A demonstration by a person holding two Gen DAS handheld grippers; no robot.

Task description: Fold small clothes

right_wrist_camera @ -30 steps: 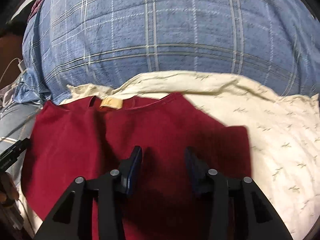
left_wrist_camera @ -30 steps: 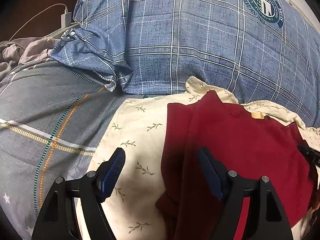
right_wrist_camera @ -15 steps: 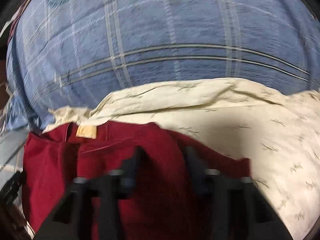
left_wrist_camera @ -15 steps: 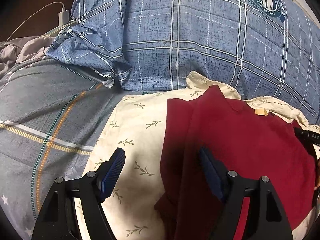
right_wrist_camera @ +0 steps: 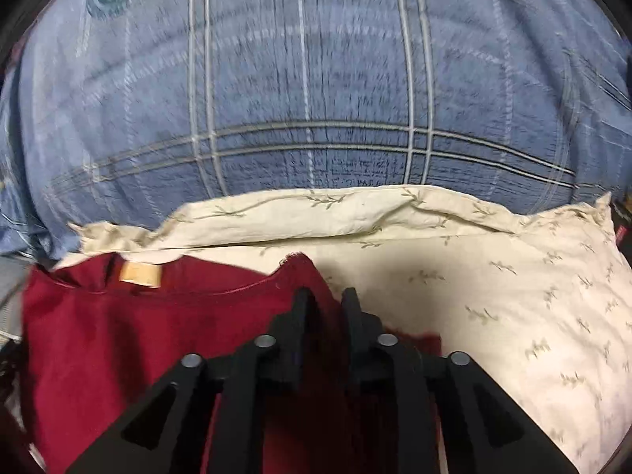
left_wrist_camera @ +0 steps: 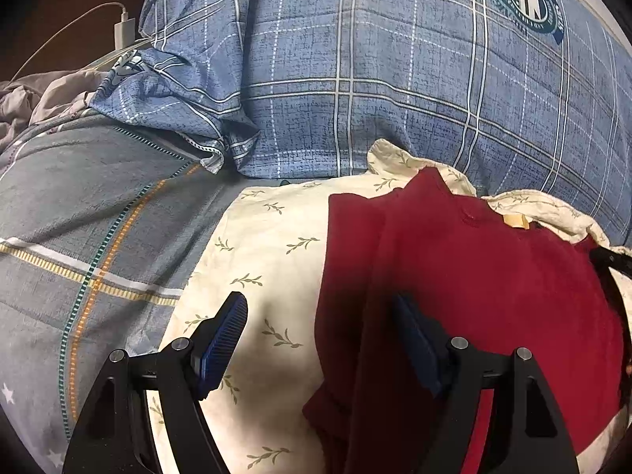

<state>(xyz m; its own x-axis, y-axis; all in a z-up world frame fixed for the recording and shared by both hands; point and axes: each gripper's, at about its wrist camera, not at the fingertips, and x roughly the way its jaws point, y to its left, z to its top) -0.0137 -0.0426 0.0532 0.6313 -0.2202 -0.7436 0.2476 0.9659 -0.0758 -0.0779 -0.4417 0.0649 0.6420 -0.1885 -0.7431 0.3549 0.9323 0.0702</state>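
Observation:
A dark red small garment (left_wrist_camera: 493, 296) with a tan neck label (left_wrist_camera: 513, 221) lies on a cream leaf-print pillowcase (left_wrist_camera: 272, 260). My left gripper (left_wrist_camera: 316, 316) hovers open and wide over the garment's left sleeve edge, one finger above the cream cloth, the other above the red. In the right wrist view the same red garment (right_wrist_camera: 158, 335) fills the lower left. My right gripper (right_wrist_camera: 326, 296) sits at its right shoulder beside the neckline. Its jaws stand narrow and are opening, with red cloth between them.
A large blue plaid pillow (left_wrist_camera: 395, 79) rises right behind the garment. A grey striped bedcover (left_wrist_camera: 79, 237) spreads to the left. A white charger and cable (left_wrist_camera: 124, 31) lie at the far left. Bare cream pillowcase (right_wrist_camera: 533, 296) extends to the right of the garment.
My right gripper narrowed its jaws and shifted right along the garment towards its shoulder. The right sleeve edge now sits lower and closer in. My left gripper has stayed still and open.

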